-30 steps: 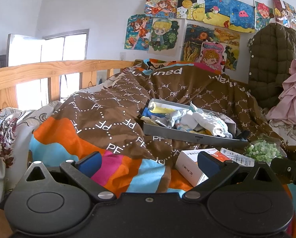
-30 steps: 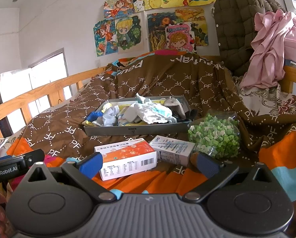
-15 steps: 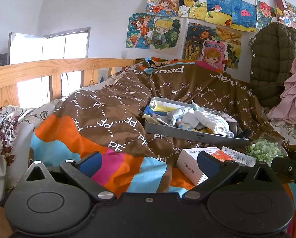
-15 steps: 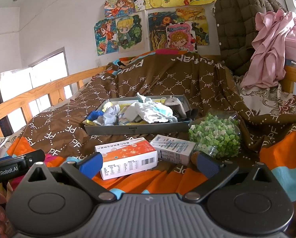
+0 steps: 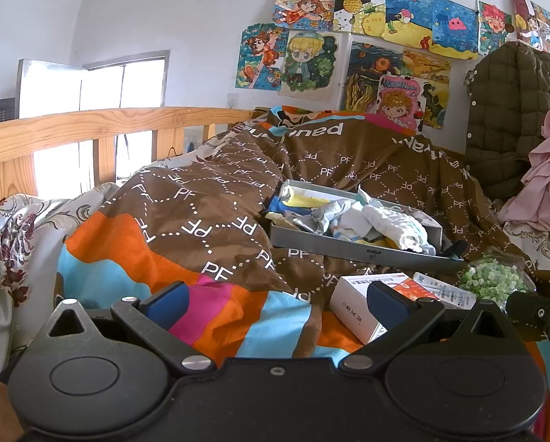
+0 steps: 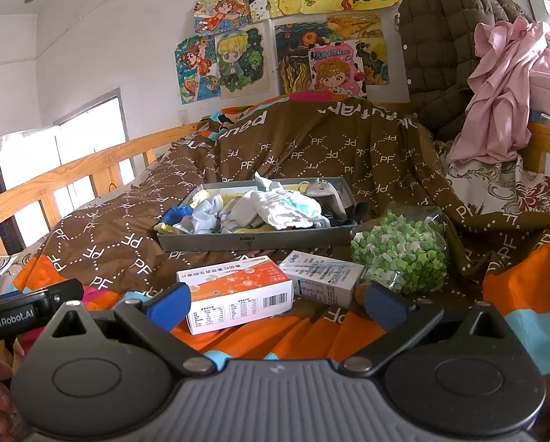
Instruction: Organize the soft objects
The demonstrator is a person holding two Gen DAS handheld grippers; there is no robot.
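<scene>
We list a grey tray (image 6: 251, 241) on the brown patterned blanket (image 6: 311, 154), heaped with soft cloth items (image 6: 275, 208), socks or small cloths as far as we can tell. Before the tray lie an orange-and-white box (image 6: 238, 291), touching or just beside a white box (image 6: 322, 276), and a clear bag of green pieces (image 6: 400, 254). We note the left gripper (image 5: 278, 304) spread wide, gripping nothing, above the blanket. The right gripper (image 6: 276, 304) likewise gapes empty, hovering near the orange-and-white box, short of the tray.
</scene>
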